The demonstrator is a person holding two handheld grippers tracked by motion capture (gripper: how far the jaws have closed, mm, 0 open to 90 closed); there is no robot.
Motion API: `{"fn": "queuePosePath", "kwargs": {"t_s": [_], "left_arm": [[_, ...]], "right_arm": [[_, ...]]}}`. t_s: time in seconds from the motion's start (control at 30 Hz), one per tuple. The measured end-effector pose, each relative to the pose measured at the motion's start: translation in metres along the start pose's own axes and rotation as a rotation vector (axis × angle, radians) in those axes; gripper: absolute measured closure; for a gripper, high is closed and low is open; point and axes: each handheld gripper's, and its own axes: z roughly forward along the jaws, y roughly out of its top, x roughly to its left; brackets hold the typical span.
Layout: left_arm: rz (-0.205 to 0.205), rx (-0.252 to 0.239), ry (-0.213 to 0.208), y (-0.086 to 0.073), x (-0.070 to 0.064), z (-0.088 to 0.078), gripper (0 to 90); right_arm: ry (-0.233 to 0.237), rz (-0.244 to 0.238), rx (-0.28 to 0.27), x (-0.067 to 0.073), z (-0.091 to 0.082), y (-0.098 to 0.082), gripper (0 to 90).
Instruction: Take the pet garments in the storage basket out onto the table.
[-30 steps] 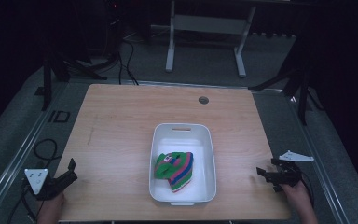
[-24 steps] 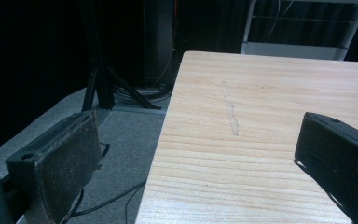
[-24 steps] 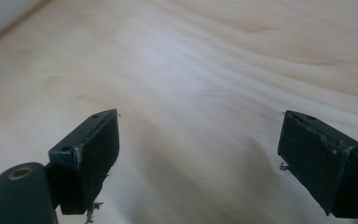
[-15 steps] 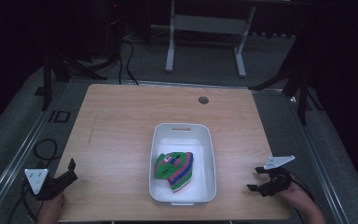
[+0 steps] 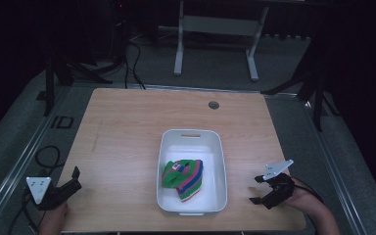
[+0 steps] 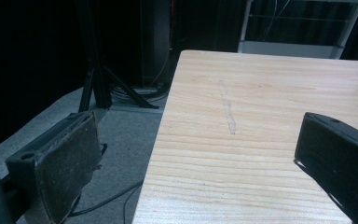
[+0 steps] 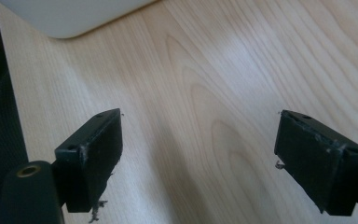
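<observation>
A white rectangular tub [image 5: 192, 138] sits a little right of the table's middle, near the front edge. Inside it lies a crumpled cloth [image 5: 183, 178] striped green, blue and pink. My left gripper [image 5: 75, 178] rests at the table's front left corner, open, jaws wide apart with nothing between them [image 6: 200, 154]. My right gripper [image 5: 255, 189] hovers low over the wood to the right of the tub, open and empty [image 7: 198, 149]. A corner of the tub [image 7: 70, 18] shows at the top of the right gripper view.
The wooden table [image 5: 127, 137] has a round cable hole [image 5: 214, 105] near its far edge. Dark stands [image 5: 54, 73] and cables [image 5: 132, 54] stand on the floor beyond and to the left. A white frame [image 5: 215, 29] stands behind the table.
My right gripper has moved left and toward the front edge, closer to the tub, and has tilted downward. The left gripper has stayed in place.
</observation>
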Motion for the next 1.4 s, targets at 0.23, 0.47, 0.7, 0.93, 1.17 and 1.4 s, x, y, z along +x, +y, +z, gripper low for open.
{"fn": "queuePosePath", "kwargs": {"t_s": [0.23,0.47,0.7,0.93,1.17,1.4], "left_arm": [[0.000,0.001,-0.002,0.000,0.000,0.000,0.9],[0.000,0.000,0.001,0.000,0.000,0.000,0.9],[0.000,0.000,0.000,0.000,0.000,0.000,0.9],[0.002,0.000,-0.003,0.000,0.000,0.000,0.9],[0.001,0.001,-0.007,0.000,0.000,0.000,0.9],[0.001,0.003,-0.009,0.000,0.000,0.000,0.9]], "right_arm": [[0.010,-0.053,0.025,0.006,-0.007,0.025,14.8],[0.030,-0.097,-0.027,0.012,-0.020,0.052,12.9],[0.026,-0.146,-0.056,0.020,-0.030,0.081,13.0],[0.040,-0.189,-0.033,0.026,-0.031,0.107,14.1],[0.093,-0.212,-0.045,0.033,-0.023,0.138,13.4],[0.141,-0.223,-0.023,0.038,-0.001,0.157,12.8]]}}
